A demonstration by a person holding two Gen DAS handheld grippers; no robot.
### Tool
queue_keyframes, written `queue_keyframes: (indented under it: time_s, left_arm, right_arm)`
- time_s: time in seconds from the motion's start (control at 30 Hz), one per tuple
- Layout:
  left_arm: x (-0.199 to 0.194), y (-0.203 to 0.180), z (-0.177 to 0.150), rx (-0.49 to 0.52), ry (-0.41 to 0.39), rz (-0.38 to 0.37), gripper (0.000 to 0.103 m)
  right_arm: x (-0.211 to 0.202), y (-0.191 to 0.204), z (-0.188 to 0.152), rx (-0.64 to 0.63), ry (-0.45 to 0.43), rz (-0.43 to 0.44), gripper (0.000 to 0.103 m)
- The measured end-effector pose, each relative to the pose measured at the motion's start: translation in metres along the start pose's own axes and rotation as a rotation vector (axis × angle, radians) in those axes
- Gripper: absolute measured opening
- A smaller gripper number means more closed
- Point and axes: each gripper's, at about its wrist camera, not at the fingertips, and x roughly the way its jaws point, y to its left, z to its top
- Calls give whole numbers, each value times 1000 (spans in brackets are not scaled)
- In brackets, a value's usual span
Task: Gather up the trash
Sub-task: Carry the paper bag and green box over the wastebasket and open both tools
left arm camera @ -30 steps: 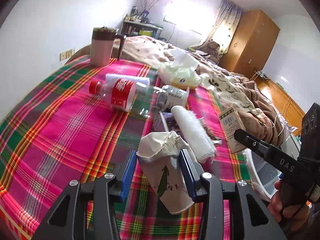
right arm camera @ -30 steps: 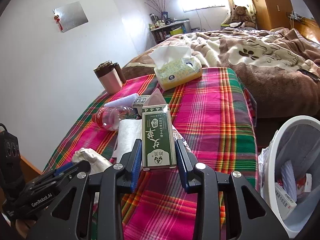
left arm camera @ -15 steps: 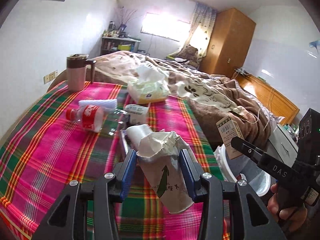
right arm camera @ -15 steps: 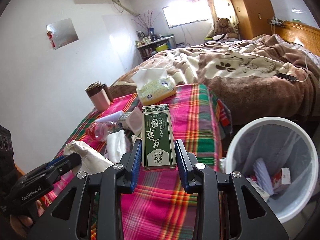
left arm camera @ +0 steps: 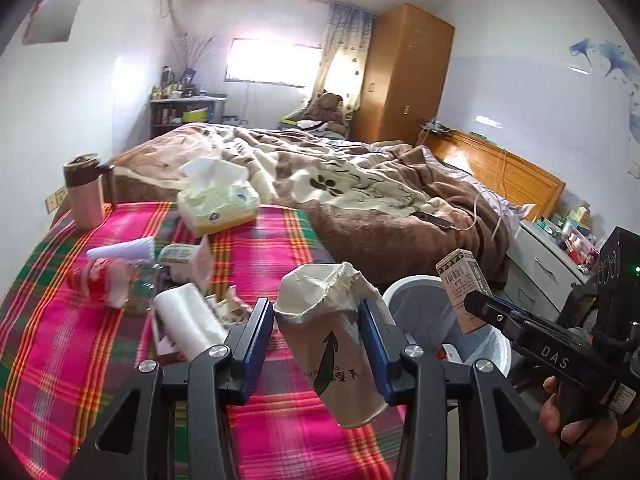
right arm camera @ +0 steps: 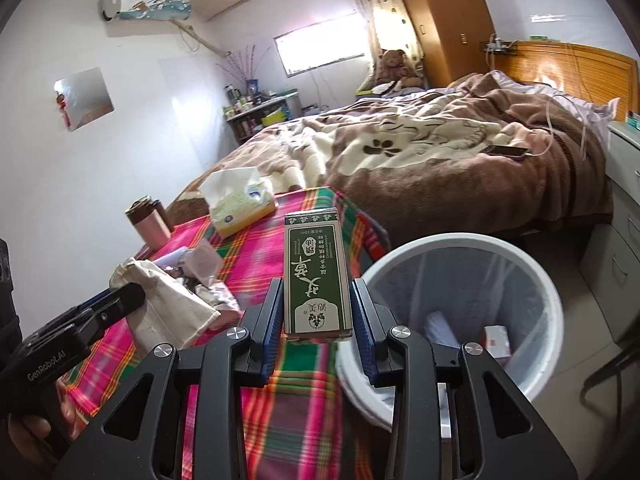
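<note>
Crumpled paper cup [left arm camera: 328, 332], torn at the rim, is clamped between the blue pads of my left gripper [left arm camera: 316, 334] and held above the plaid tablecloth [left arm camera: 60, 340]. My right gripper [right arm camera: 318, 316] is closed on a green carton [right arm camera: 316, 276], upright, just beside the near rim of the white bin [right arm camera: 460, 240].

Step in hand, as I judge it: drop both pieces in the bin. The carton is closer, so I would take it over the opening first, tip it forward and only then open the jaws. The cup sits tilted in the grip; I would carry it level across the table edge and release it once fully over the mouth.

Bin has a clear liner and already holds a small red-and-white box [right arm camera: 498, 340] and some pale paper.

Left on the cloth: a plastic bottle [left arm camera: 100, 286] and a white roll [left arm camera: 188, 320].
</note>
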Motion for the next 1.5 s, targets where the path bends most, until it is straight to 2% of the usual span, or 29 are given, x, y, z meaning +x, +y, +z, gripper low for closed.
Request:
queue_keyframes:
  time_s: [0.4, 0.6, 0.8, 1.17, 1.4, 1.5]
  left_arm:
    - [35, -66, 9, 113, 5, -80, 45]
    - [57, -89, 7, 140, 35, -139, 45]
    - [77, -114, 5, 195, 47, -144, 45]
    - [103, -134, 0, 246, 87, -138, 46]
    - [116, -138, -1, 231, 108, -157, 46]
    - [119, -138, -1, 227, 116, -164, 51]
  right_arm:
    - [-14, -47, 0, 52, -20, -136, 34]
    - [-10, -66, -5, 85, 2, -177, 34]
    - [-6, -79, -6, 97, 26, -197, 34]
    - [2, -95, -5, 99, 52, -236, 35]
    - [7, -100, -6, 97, 78, -253, 35]
    - [9, -101, -5, 95, 88, -262, 35]
